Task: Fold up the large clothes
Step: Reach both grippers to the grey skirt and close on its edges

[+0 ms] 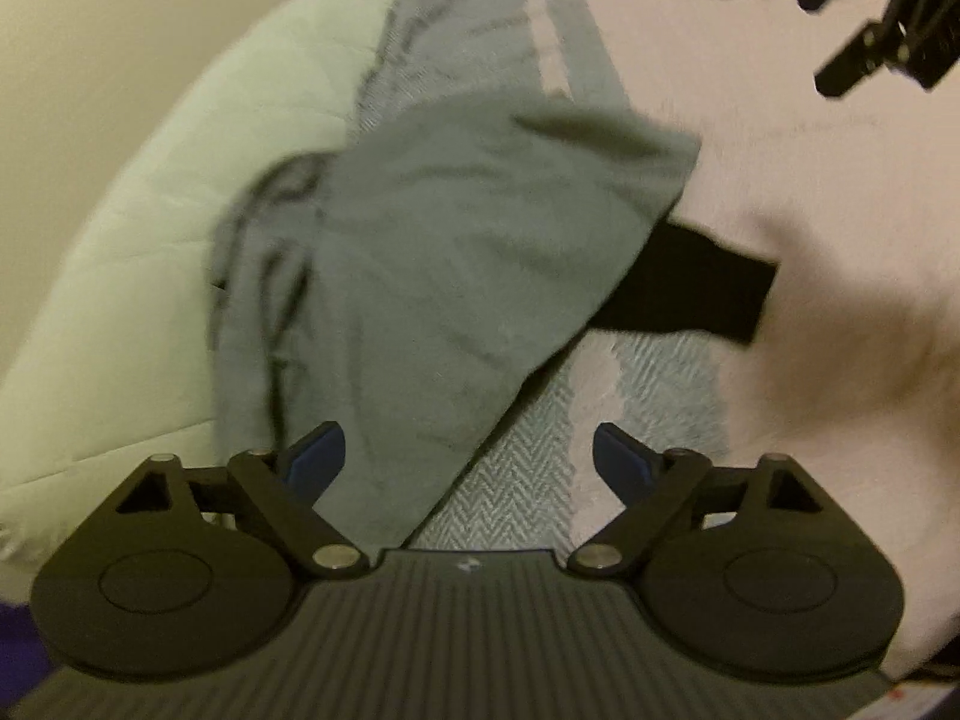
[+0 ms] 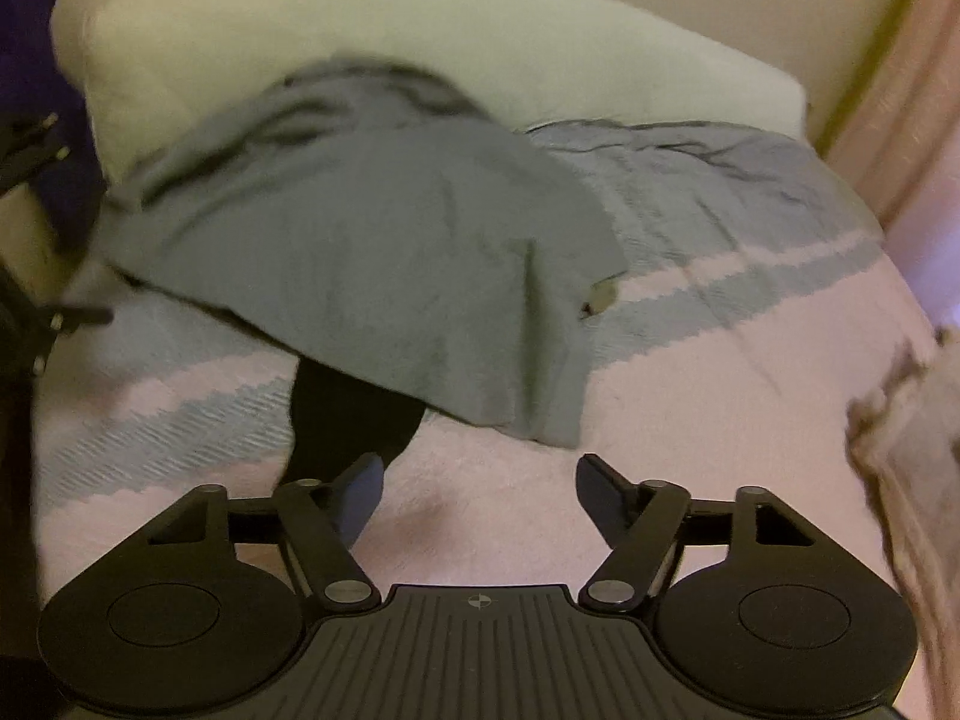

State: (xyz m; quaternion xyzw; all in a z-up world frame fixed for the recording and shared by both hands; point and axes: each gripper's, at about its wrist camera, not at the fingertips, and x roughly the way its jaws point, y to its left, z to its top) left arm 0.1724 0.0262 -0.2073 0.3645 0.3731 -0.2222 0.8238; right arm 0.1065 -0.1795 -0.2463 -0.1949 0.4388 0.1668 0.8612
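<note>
A large grey garment (image 1: 432, 252) lies folded over on a pink and grey blanket (image 1: 810, 192), its far end bunched against a pale pillow. A black cloth (image 1: 696, 288) sticks out from under its edge. My left gripper (image 1: 468, 462) is open just above the garment's near corner, with nothing between its blue pads. In the right wrist view the same grey garment (image 2: 372, 252) covers the middle, with the black cloth (image 2: 348, 414) poking out below it. My right gripper (image 2: 480, 492) is open over the pink blanket (image 2: 690, 408), a little short of the garment's edge. The right gripper (image 1: 888, 18) also shows at the left view's top right.
A pale green pillow (image 2: 420, 42) lies along the far side against a cream wall. A beige crumpled cloth (image 2: 906, 450) sits at the right edge. Part of the left gripper (image 2: 36, 324) shows at the left edge. A pink curtain (image 2: 900, 120) hangs at the right.
</note>
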